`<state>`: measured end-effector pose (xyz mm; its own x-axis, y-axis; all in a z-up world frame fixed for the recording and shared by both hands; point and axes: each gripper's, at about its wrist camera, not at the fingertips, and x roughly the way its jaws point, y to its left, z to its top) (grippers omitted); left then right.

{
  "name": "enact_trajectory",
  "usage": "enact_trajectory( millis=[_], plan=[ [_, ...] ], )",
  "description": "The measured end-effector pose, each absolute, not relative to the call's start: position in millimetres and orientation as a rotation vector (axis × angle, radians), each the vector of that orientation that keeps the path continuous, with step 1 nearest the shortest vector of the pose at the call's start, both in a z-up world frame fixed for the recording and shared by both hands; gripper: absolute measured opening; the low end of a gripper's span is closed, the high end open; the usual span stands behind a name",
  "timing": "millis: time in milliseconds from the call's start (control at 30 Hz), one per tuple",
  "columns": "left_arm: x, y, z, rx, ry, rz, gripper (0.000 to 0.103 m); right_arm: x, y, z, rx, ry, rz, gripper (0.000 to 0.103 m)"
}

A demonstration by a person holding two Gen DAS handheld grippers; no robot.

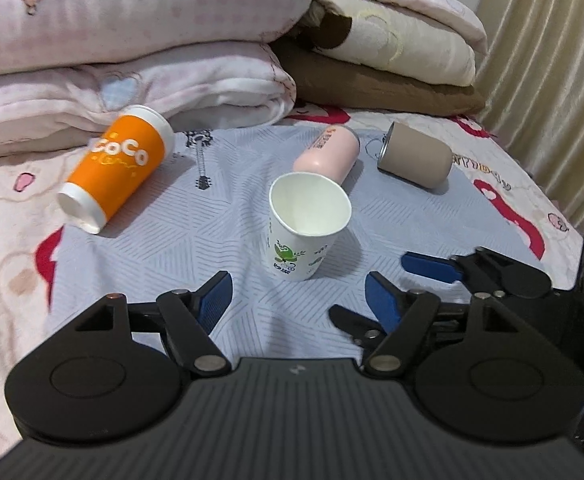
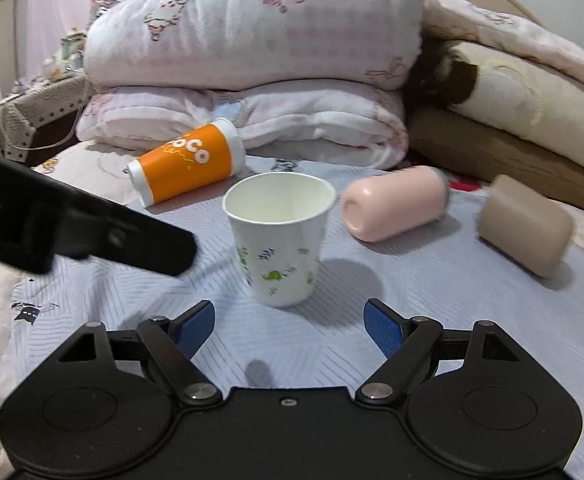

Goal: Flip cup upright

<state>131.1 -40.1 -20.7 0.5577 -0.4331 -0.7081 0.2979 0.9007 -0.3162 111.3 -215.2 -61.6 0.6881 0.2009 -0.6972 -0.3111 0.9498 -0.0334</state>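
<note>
A white paper cup [image 1: 306, 226] with green print stands upright on the grey striped cloth [image 1: 171, 248], mouth up and empty; it also shows in the right wrist view [image 2: 279, 240]. An orange CoCo cup [image 1: 117, 168] [image 2: 189, 168] lies on its side at the left. A pink cup [image 1: 328, 152] [image 2: 392, 202] and a tan cup [image 1: 414, 156] [image 2: 526, 224] lie on their sides at the right. My left gripper [image 1: 298, 300] is open just short of the paper cup. My right gripper [image 2: 289, 322] [image 1: 388, 280] is open, also just short of it.
Folded pink quilts [image 2: 247, 60] are stacked behind the cups, with brown and cream blankets [image 1: 392, 64] to the right. A curtain [image 1: 552, 60] hangs at the far right. A cluttered bedside shelf [image 2: 31, 92] is at the far left. The left gripper's body [image 2: 71, 232] crosses the right wrist view.
</note>
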Motion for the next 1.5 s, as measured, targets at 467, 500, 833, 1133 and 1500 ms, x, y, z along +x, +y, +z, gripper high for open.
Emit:
enact_trajectory(
  millis=[467, 500, 833, 1133, 1500],
  plan=[
    [89.6, -16.7, 44.2, -0.171, 0.865, -0.353, 0.073, 67.2, -216.1, 21.5, -0.145, 0.704, 0.249, 0.086],
    [86.0, -14.4, 48.6, -0.173, 0.862, -0.345, 0.073, 64.0, -216.1, 28.3, -0.144, 0.696, 0.247, 0.086],
    [58.9, 5.3, 73.0, -0.162, 0.847, -0.287, 0.076, 37.0, -219.9, 74.0, -0.144, 0.657, 0.201, 0.087],
    [47.1, 26.3, 73.3, -0.17, 0.827, -0.227, 0.077, 18.4, -220.5, 90.6, -0.16, 0.645, 0.127, 0.091],
    [39.3, 35.8, 66.9, -0.143, 0.791, -0.179, 0.1, 15.5, -217.0, 89.0, -0.091, 0.657, 0.077, 0.103]
  ],
)
